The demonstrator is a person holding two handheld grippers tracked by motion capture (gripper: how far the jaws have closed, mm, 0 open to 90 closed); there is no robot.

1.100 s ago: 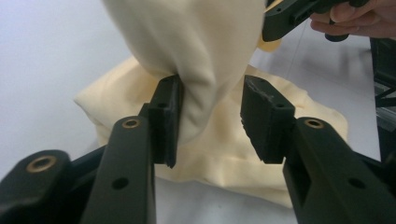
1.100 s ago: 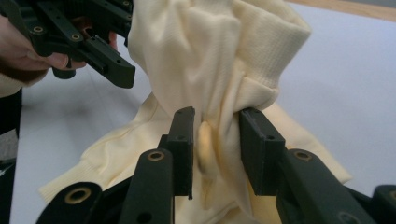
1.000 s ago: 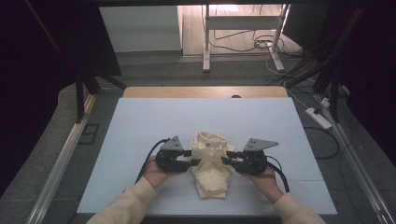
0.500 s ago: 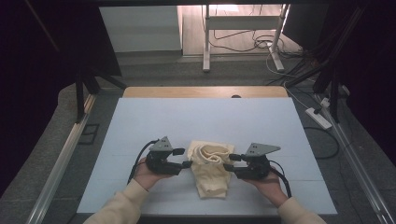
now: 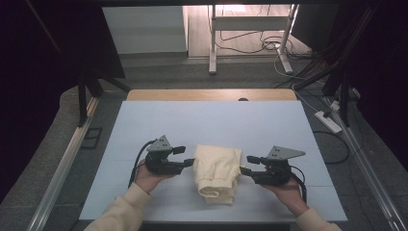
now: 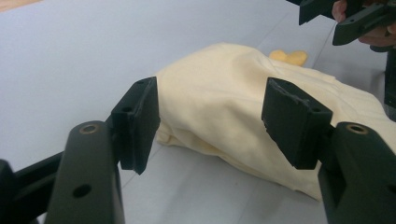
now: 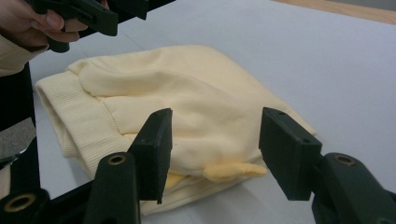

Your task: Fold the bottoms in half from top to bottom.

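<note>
A folded pale yellow garment (image 5: 217, 172) with a ribbed hem lies on the light blue table top (image 5: 216, 125), near the front edge. My left gripper (image 5: 184, 156) sits just left of it, open, its jaws apart and empty. In the left gripper view the garment (image 6: 243, 107) lies just beyond the open jaws (image 6: 210, 119). My right gripper (image 5: 248, 164) stands just right of the garment, open and holding nothing. In the right gripper view the garment (image 7: 187, 107) shows its ribbed band at the left, with the open jaws (image 7: 215, 149) in front of it.
The table's wooden far edge (image 5: 211, 95) runs behind the blue surface. A power strip (image 5: 328, 120) and cables lie on the floor to the right. A metal rail (image 5: 67, 159) borders the table's left side.
The garment was held up between both grippers, then lowered and laid folded on the table. Both grippers have let go and drawn apart to its sides.
</note>
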